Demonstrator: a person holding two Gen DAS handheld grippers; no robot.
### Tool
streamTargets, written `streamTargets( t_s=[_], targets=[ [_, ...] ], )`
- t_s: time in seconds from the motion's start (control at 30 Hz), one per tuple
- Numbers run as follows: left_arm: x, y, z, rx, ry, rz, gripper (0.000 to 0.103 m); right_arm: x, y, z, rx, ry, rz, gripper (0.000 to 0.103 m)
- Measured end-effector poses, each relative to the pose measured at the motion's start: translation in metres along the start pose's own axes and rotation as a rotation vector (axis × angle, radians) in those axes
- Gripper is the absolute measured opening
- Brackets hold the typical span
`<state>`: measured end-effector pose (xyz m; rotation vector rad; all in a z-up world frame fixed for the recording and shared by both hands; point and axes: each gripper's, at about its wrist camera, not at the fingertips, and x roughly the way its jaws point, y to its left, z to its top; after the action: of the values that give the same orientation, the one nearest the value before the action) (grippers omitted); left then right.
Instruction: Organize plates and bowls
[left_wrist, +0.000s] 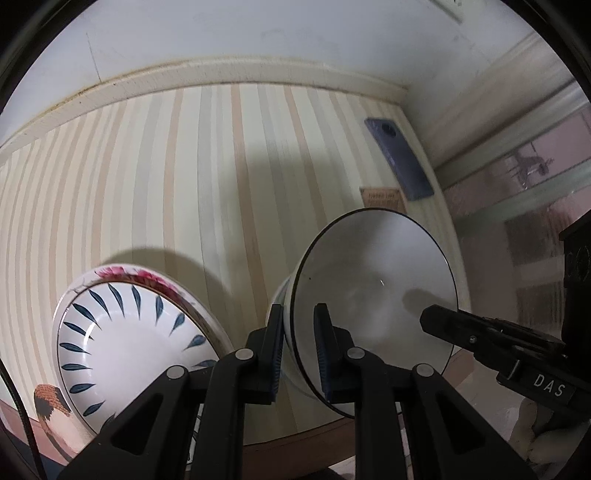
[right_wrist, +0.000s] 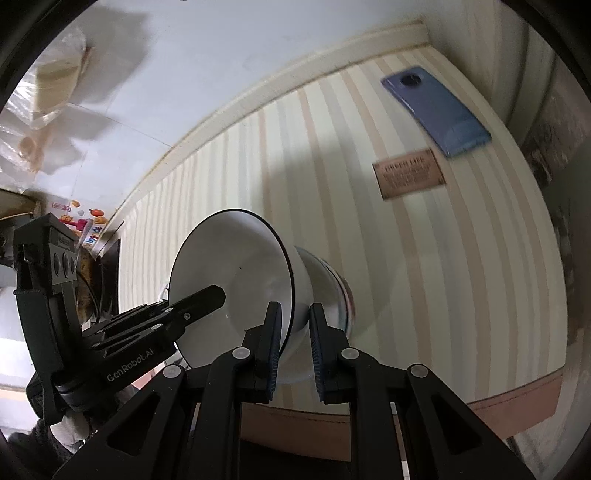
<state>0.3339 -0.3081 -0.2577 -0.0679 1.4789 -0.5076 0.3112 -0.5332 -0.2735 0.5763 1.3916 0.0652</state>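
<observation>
Both the left gripper (left_wrist: 298, 345) and right gripper (right_wrist: 293, 345) pinch the white bowl's (left_wrist: 376, 291) black-edged rim (opposite sides); leaf-patterned bowl (left_wrist: 129, 339) at 9 o'clock.

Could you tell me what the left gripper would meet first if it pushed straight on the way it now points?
The left gripper already straddles the rim of the black-rimmed white bowl, so it would probably run deeper onto that bowl's wall first; the striped table lies beyond.

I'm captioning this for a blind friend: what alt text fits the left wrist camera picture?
The left gripper clamps the rim of a white bowl with a dark edge, lifted and tilted. The right gripper reaches in from the right. A leaf-patterned bowl and a blue phone sit on the striped table.
</observation>
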Motion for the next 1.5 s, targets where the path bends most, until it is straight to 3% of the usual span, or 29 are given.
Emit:
streamTargets(
  t_s=[0.4,0.9,1.07,1.17,1.23,1.3,1.37,1.43,1.5],
  targets=[
    [0.015,-0.006,-0.007,0.059,0.014,0.087,0.014,0.022,-0.013,-0.01,0.016,0.038,0.008,0.017],
    [0.003,-0.006,-0.01,0.072,0.008,0.112,0.015,0.016,-0.002,-0.003,0.0,0.049,-0.063,0.024],
    [-0.027,-0.009,-0.013,0.094,-0.035,0.124,0.019,-0.005,0.01,-0.01,-0.022,0.02,-0.094,0.054],
    [-0.048,-0.011,-0.016,0.104,-0.069,0.107,0.033,-0.026,0.018,-0.017,-0.013,-0.028,-0.122,0.069],
    [-0.064,-0.012,-0.018,0.109,-0.102,0.096,0.06,-0.039,0.024,-0.023,-0.017,-0.052,-0.133,0.075],
    [-0.077,-0.017,-0.02,0.127,-0.126,0.082,0.073,-0.051,0.03,-0.029,-0.023,-0.071,-0.142,0.082],
    [-0.088,-0.02,-0.021,0.143,-0.149,0.07,0.076,-0.061,0.036,-0.035,-0.036,-0.079,-0.151,0.088],
    [-0.099,-0.024,-0.021,0.159,-0.166,0.06,0.085,-0.071,0.042,-0.04,-0.046,-0.086,-0.149,0.091],
    [-0.108,-0.027,-0.023,0.173,-0.177,0.051,0.089,-0.082,0.045,-0.046,-0.047,-0.1,-0.153,0.091]
  ],
)
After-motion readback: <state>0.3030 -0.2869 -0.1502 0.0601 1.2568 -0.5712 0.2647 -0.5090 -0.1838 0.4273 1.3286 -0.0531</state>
